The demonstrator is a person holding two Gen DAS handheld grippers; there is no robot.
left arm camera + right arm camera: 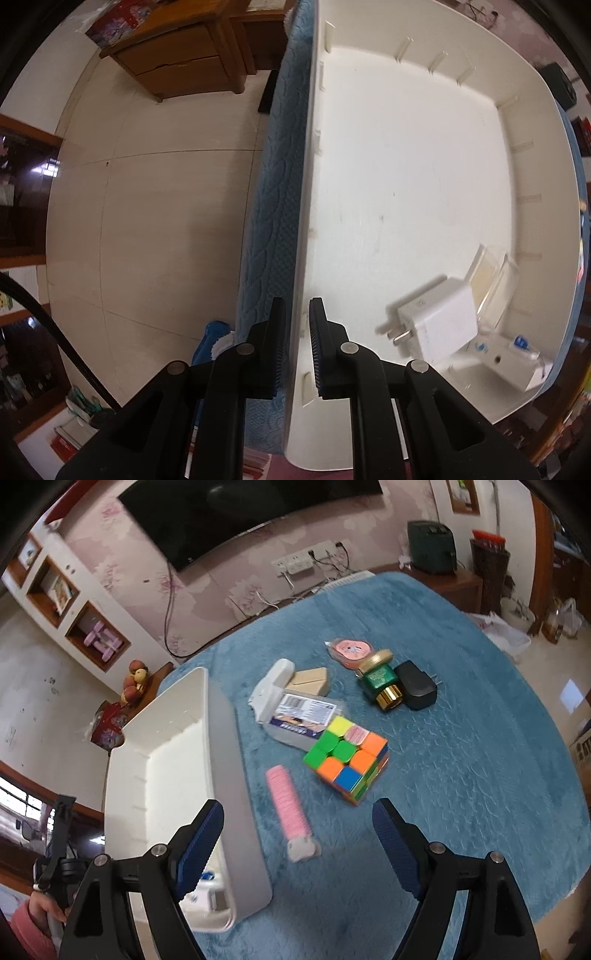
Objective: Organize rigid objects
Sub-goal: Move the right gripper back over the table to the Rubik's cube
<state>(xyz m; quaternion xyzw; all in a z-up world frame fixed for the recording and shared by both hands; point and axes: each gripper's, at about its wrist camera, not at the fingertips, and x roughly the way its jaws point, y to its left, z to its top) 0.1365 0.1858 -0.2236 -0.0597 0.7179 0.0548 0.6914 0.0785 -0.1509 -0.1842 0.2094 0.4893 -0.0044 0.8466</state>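
Observation:
A white plastic bin (406, 166) stands on a blue cloth (461, 775). My left gripper (297, 350) points down and is shut on the bin's side wall, one finger inside and one outside. Inside the bin lie a white charger plug (432, 325), a clear plastic box (491, 288) and a small white box (513, 362). My right gripper (297, 808) hangs open over the cloth, above a pink tube (290, 808), with nothing held. Just beyond it sits a colour cube (347, 760), and the bin (166, 775) is at its left.
Farther back on the cloth lie a white case (273, 690), a labelled clear box (306, 716), a wooden wedge (312, 681), a pink round pack (349, 650), a green bottle (380, 681) and a black charger (417, 686). A tiled floor (147, 221) lies left of the table.

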